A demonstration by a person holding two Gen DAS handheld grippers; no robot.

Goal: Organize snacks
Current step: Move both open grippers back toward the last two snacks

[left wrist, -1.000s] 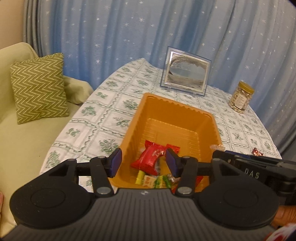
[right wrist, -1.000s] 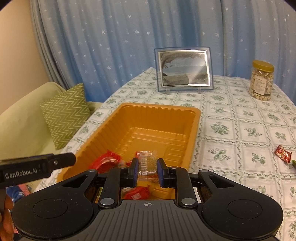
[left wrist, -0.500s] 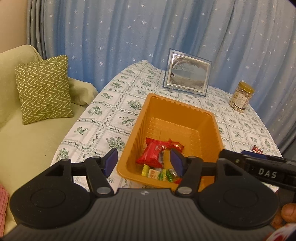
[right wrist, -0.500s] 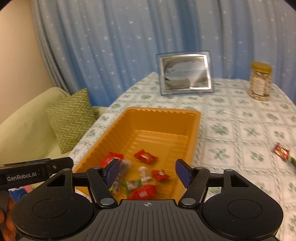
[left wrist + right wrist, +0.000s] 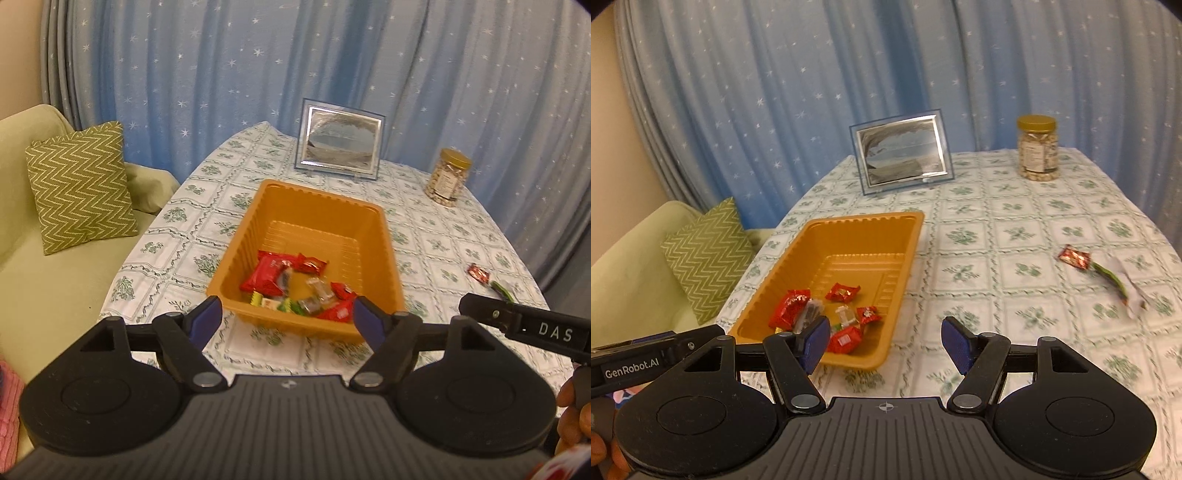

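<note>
Risk lies with the red candy (image 5: 1074, 257) and green-and-white wrapper (image 5: 1123, 286) lying end to end on the tablecloth (image 5: 1015, 229), far right of the right gripper (image 5: 884, 341): thin and flat, either could slide from closing pads. Their shared long axis slants from upper left to lower right. Both jaw pairs are spread and empty, the left gripper (image 5: 287, 319) widening, orange tray (image 5: 388, 236) just beyond.

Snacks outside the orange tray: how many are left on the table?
2: a red wrapper and a green-and-white packet, lying together on the tablecloth, right of the tray. More may sit outside the views.
</note>
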